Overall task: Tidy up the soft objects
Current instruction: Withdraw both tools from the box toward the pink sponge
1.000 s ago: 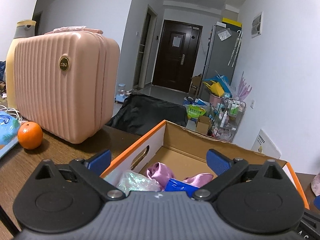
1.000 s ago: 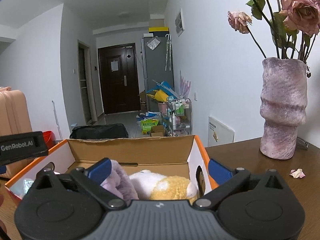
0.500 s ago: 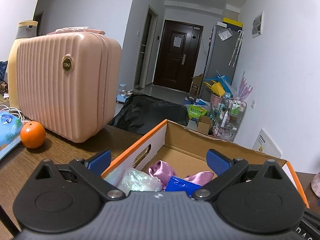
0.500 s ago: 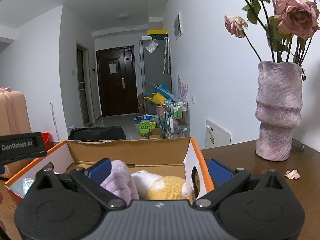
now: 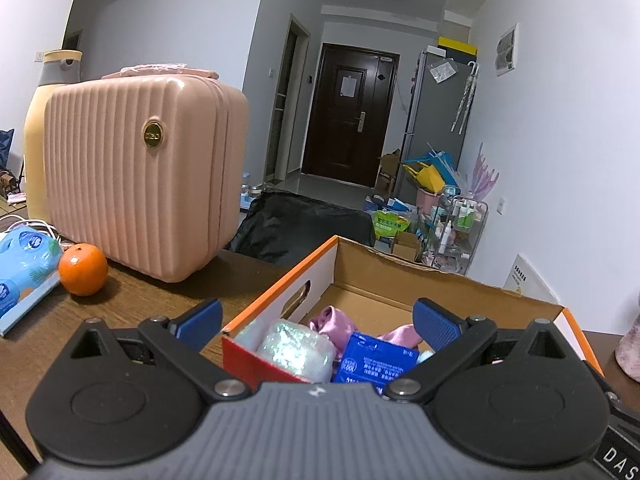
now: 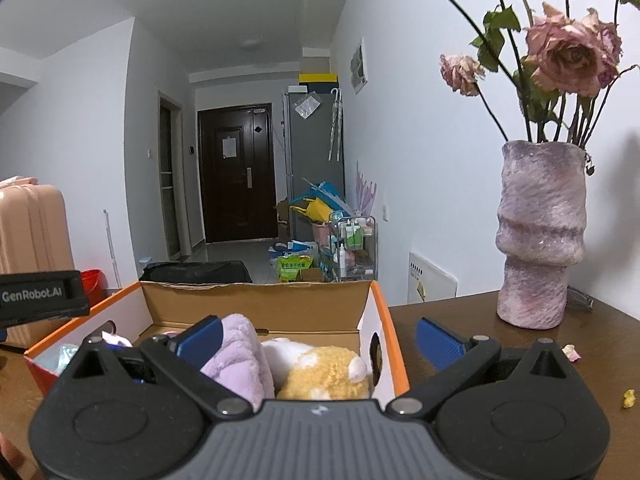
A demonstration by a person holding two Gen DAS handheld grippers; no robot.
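Note:
An open cardboard box (image 5: pixel 400 276) with orange edges stands on the dark wooden table. In the left wrist view it holds a shiny pale packet (image 5: pixel 296 350), pink satin cloth (image 5: pixel 334 320) and a blue packet (image 5: pixel 376 362). In the right wrist view the box (image 6: pixel 256 304) holds a purple plush (image 6: pixel 240 356), a white plush (image 6: pixel 286 350) and a yellow plush (image 6: pixel 324 374). My left gripper (image 5: pixel 316 320) is open and empty over the box's near left corner. My right gripper (image 6: pixel 318 334) is open and empty over the box's near right end.
A pink ribbed suitcase (image 5: pixel 136 172) stands left of the box, with an orange (image 5: pixel 83 269) and a blue tissue pack (image 5: pixel 20 264) beside it. A purple vase (image 6: pixel 540 236) of dried roses stands to the right, with petals (image 6: pixel 572 352) on the table (image 6: pixel 460 320).
Both grippers have risen and drawn back a little, so more of the box's contents and near wall show. The jaws stay open. Nothing in the box has moved.

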